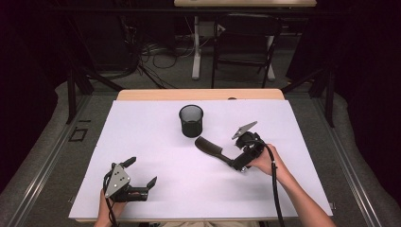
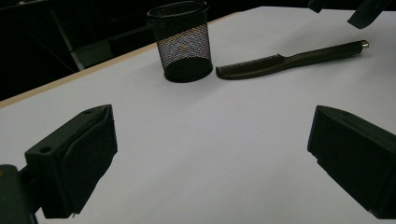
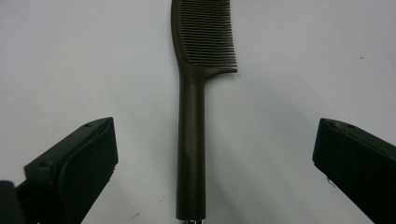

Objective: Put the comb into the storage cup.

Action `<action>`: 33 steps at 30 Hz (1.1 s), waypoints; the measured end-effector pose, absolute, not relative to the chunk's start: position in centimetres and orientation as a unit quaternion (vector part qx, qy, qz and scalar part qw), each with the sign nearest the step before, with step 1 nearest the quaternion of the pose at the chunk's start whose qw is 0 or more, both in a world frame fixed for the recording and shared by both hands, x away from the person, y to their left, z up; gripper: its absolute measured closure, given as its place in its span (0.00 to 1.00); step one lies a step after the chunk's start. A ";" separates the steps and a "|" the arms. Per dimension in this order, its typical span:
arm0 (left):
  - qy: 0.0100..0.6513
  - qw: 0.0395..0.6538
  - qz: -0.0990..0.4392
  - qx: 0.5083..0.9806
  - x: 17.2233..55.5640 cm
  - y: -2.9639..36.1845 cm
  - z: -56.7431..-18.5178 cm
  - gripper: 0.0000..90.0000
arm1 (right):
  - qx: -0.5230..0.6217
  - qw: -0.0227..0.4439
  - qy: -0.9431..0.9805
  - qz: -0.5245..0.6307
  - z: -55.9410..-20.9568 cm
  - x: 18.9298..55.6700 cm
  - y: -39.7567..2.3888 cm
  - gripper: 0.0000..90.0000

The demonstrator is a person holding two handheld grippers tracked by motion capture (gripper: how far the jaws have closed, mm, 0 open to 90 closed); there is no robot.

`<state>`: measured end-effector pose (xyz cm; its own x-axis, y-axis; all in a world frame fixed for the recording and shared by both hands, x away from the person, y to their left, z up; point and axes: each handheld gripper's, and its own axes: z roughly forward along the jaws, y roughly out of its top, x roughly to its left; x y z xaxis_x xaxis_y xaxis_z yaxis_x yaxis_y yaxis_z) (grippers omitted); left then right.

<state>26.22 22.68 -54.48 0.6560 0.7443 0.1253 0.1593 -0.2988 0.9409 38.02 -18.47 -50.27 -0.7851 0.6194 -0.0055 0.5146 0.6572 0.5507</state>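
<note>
Right tongs (image 3: 205, 177) sit wide apart straddling the comb (image 3: 191, 140) handle, mid-frame on the counter (image 1: 156, 142). Probably best: center, drop low, squeeze. Left tongs (image 1: 140, 173) gape too, lower left.

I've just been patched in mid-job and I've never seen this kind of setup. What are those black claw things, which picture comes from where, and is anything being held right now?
There is no robot here: a person holds a hand-held two-jaw gripper in each hand. The high view looks down on the white-covered table from above the person's side. In it the left gripper is at lower left and the right gripper at the right. The other two pictures come from cameras riding on those grippers; the black blocks at their bottom corners are each gripper's own jaws.

On the table stand a black wire-mesh cup and, lying flat beside it, a dark plastic comb with a long handle. The right gripper's jaws stand wide open either side of the comb's handle, not touching it. The left gripper is open too. Nothing is held.
</note>
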 end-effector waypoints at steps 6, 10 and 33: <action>0.298 0.510 0.288 0.754 26.2 22.6 -54.4 0.02 | 0.304 0.094 0.910 0.265 -50.1 38.0 -17.7 0.00; 0.298 0.509 0.288 0.755 26.2 22.6 -54.4 0.02 | 0.299 0.085 0.917 0.249 -50.2 37.9 -16.6 0.03; 0.298 0.511 0.286 0.754 26.2 22.7 -54.4 0.02 | 0.299 0.065 0.932 0.193 -52.3 40.1 -14.0 0.65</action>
<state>26.23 22.66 -54.44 0.6585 0.7417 0.1270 0.1568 -0.3003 0.9409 40.08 -13.99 -52.30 -0.8123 0.5832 -0.0053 0.5333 0.7464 0.3980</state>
